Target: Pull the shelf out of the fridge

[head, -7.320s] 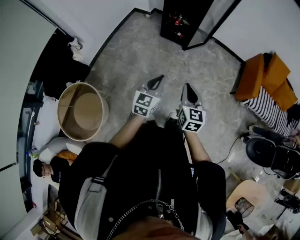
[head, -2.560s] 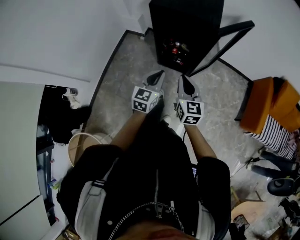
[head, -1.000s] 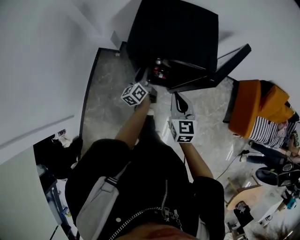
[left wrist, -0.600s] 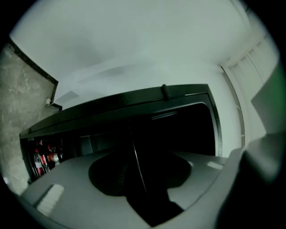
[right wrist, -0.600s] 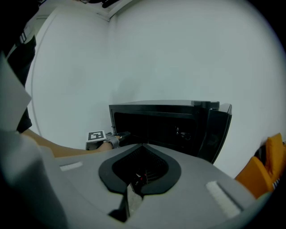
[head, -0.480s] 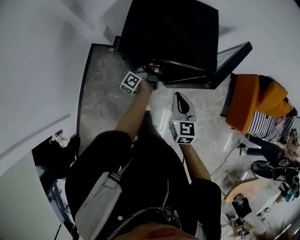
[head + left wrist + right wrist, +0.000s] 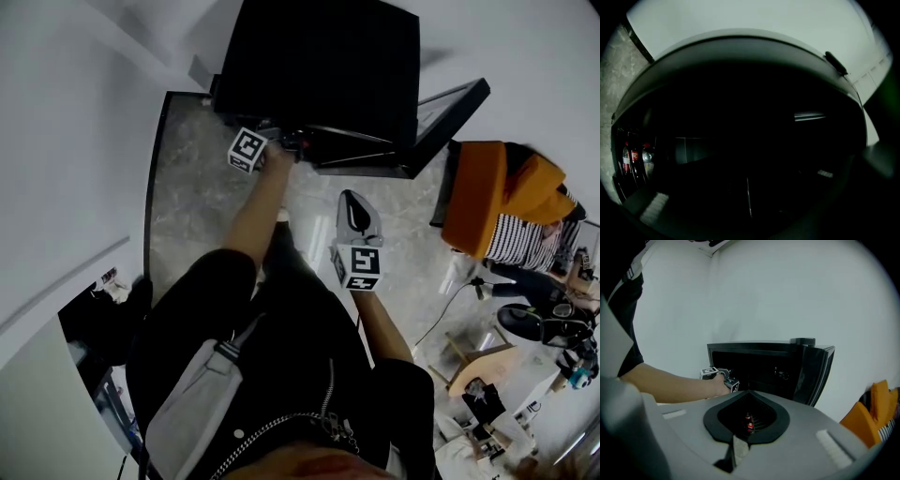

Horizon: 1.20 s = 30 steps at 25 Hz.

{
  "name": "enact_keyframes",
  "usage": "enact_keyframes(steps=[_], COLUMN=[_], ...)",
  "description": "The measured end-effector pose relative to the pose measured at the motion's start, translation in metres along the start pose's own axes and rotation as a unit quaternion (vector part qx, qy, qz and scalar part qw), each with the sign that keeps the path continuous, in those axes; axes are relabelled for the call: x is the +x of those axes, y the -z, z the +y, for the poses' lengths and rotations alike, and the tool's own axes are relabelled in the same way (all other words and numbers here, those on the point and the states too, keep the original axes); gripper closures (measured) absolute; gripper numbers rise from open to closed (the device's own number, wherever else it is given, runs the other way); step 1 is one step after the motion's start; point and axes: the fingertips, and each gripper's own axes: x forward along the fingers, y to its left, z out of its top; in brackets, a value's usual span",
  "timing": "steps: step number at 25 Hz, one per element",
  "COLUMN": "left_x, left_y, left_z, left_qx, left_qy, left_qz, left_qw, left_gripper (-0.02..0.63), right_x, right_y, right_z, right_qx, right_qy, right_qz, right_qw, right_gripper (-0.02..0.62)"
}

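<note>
So, the reaching-in step is judged to be the one in hand, and nothing has been pulled out yet. The small black fridge (image 7: 323, 61) is stood at the far side against the white wall, with its glass door (image 7: 450, 111) swung open to the right. The shelf (image 7: 361, 157) is seated inside the cabinet, seen only as thin pale bars across the open front, and which one is meant can't be told. The left gripper (image 7: 289, 142) is held out level at the left edge of the opening, right at the fridge's mouth. Its own view is swallowed by the dark interior, so it can't be made out whether its jaws are apart or together, and no contact with a shelf can be confirmed. A few red-labelled bottles (image 7: 633, 158) are picked out low at the left in that view. The right gripper (image 7: 352, 202) is held nearer the body, well short of the fridge and tilted down, with its jaws pressed together on nothing. Next, probably, a shelf's front bar needs to be caught by the left jaws and drawn straight toward the near side. It should be kept level so it isn't jammed in its side rails, and the bottles should be watched if that shelf is theirs.
</note>
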Motion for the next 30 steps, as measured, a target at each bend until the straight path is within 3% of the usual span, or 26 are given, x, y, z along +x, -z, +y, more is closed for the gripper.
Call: enact_keyframes(steps=[4, 7, 12, 20, 25, 30], left_x=[0.008, 0.01, 0.009, 0.001, -0.012, -0.032], left_y=[-0.003, -0.003, -0.003, -0.002, -0.001, 0.002], left_z=[0.0, 0.003, 0.005, 0.005, 0.006, 0.004], left_qx=[0.004, -0.003, -0.028, -0.032, -0.037, -0.041], left_qy=[-0.002, -0.007, -0.012, -0.019, -0.022, -0.019], left_qz=[0.003, 0.003, -0.007, -0.002, 0.007, 0.017], left_qw=[1.0, 1.0, 0.9995, 0.9993, 0.999, 0.9989], left_gripper=[0.507, 0.578, 0.583, 0.583, 0.583, 0.583], right_x=[0.0, 0.001, 0.002, 0.004, 0.014, 0.021], right_y=[-0.002, 0.002, 0.004, 0.01, 0.007, 0.007], right_z=[-0.001, -0.003, -0.003, 0.002, 0.007, 0.008], right_qx=[-0.018, -0.014, -0.011, -0.006, -0.001, 0.041], right_qy=[0.001, 0.004, 0.005, 0.002, -0.004, -0.006], right_qz=[-0.012, -0.007, -0.005, 0.013, -0.007, -0.011], right_qw=[1.0, 1.0, 1.0, 1.0, 1.0, 0.999], right_gripper=[0.6, 0.601, 0.6, 0.6, 0.597, 0.595])
